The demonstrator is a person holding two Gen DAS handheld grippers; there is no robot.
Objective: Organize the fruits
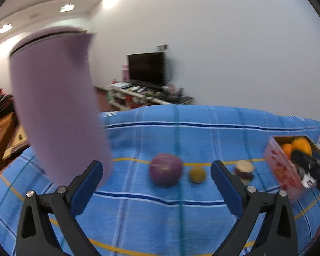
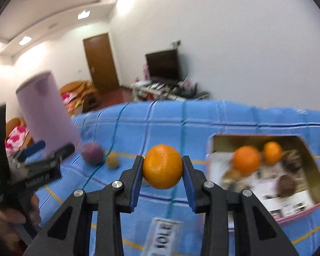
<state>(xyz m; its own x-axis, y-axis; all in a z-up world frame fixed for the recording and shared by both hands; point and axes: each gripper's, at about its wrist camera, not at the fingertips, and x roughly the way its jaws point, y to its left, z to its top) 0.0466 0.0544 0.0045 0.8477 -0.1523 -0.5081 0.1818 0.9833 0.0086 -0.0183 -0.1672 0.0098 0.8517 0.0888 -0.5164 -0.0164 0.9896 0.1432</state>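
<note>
Right wrist view: we see our right gripper point(image 2: 162, 167) clamped on an orange point(image 2: 162, 166), its blue pads pressed against both sides of the fruit at the centre of the frame, held above the blue checked cloth point(image 2: 234, 115) that covers the surface. To the right of the frame sits an open pink box point(image 2: 296, 213) with two more oranges point(image 2: 246, 160) inside, along with some darker items too blurred for us to name. In the left half of the frame our left gripper point(image 2: 47, 147) shows from the side, with a tall lilac container point(image 2: 47, 111) just behind it. Near that container, on the cloth, lie a round purple fruit point(image 2: 92, 154) and, just beside it, a small yellow-brown fruit point(image 2: 112, 161). A white label with dark letters point(image 2: 164, 234) lies on the cloth at the lower centre.

In the left wrist view our left gripper point(image 1: 156, 168) stands wide open with nothing between its fingers. The lilac container point(image 1: 57, 106) fills the left of the frame, close to the left finger; whether they touch we cannot tell. Between the fingers, farther off on the cloth point(image 1: 202, 119), we see the purple fruit point(image 1: 166, 169) and the yellow-brown fruit point(image 1: 197, 174), and past the right finger a halved dark fruit with a pale cut face point(image 1: 244, 168). At the right edge the pink box point(image 1: 281, 168) appears, with the right gripper point(image 1: 296, 156) at it.
</note>
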